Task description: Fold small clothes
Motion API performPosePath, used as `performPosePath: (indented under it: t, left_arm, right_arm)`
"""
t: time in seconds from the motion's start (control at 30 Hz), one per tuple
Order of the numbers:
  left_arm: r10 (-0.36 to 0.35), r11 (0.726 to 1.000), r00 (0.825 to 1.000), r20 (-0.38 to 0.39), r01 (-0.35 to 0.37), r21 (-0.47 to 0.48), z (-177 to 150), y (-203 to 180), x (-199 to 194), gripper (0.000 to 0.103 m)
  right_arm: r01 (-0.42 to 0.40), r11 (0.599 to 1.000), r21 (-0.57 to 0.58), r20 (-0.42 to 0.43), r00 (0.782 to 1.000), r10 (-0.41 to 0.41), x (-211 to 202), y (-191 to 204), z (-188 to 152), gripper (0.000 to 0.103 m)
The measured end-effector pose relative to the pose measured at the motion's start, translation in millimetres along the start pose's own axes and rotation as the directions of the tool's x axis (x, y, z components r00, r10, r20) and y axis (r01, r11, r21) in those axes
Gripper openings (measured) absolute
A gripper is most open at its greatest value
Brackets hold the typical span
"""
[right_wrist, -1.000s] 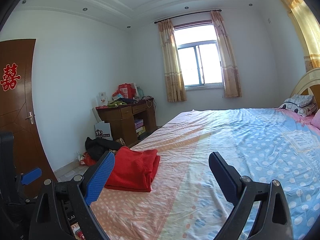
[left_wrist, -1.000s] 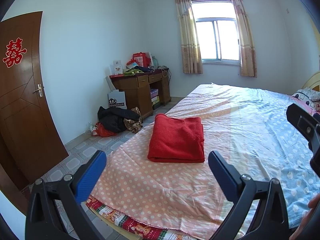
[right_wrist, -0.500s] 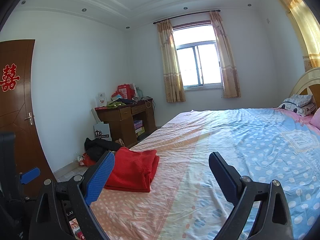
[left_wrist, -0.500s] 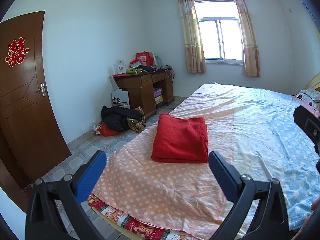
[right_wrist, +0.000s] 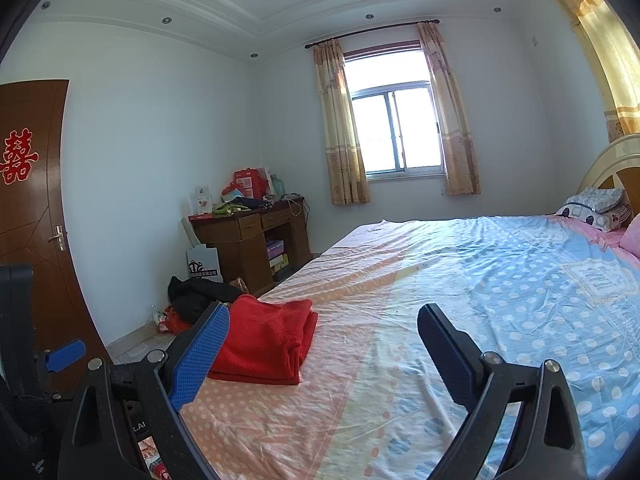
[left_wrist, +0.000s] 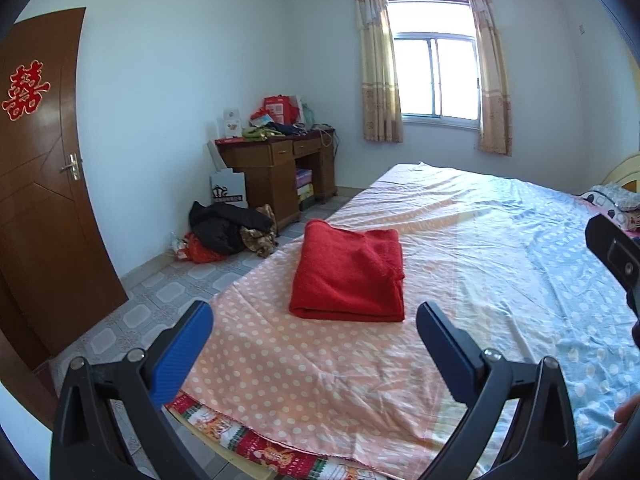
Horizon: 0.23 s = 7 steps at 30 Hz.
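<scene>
Folded red fleece garment [left_wrist: 347, 274] lying flat on polka-dot bedsheet [left_wrist: 460, 240], near left edge. Left gripper [left_wrist: 314, 346] and right gripper [right_wrist: 322, 350] both spread apart, holding nothing, hovering near.

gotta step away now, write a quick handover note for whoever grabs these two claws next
Left claw: open, holding nothing, raised above the foot of the bed.
Right claw: open, holding nothing, to the right of the left one.
Red garment: lies folded into a neat rectangle on the pink dotted part of the sheet, touched by neither claw.
Done: this piece looks folded.
Left: no other small clothes show on the bed; find the next piece, if any.
</scene>
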<state>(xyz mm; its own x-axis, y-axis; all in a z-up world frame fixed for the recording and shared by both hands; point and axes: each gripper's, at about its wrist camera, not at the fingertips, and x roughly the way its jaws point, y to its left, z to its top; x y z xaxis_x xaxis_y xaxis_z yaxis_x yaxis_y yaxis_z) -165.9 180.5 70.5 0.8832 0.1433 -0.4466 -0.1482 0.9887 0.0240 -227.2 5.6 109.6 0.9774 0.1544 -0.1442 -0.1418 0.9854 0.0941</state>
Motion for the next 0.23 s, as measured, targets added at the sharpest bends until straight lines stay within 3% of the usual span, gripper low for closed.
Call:
performPosePath:
  t: [0.23]
  left_arm:
    - [0.006,1.000,1.000,-0.001,-0.006,0.005,-0.1,-1.7,0.6,0.103]
  right_arm:
    - [0.002,1.000,0.001,-0.003,1.000,-0.002,-0.4,2.5,1.1,0.096]
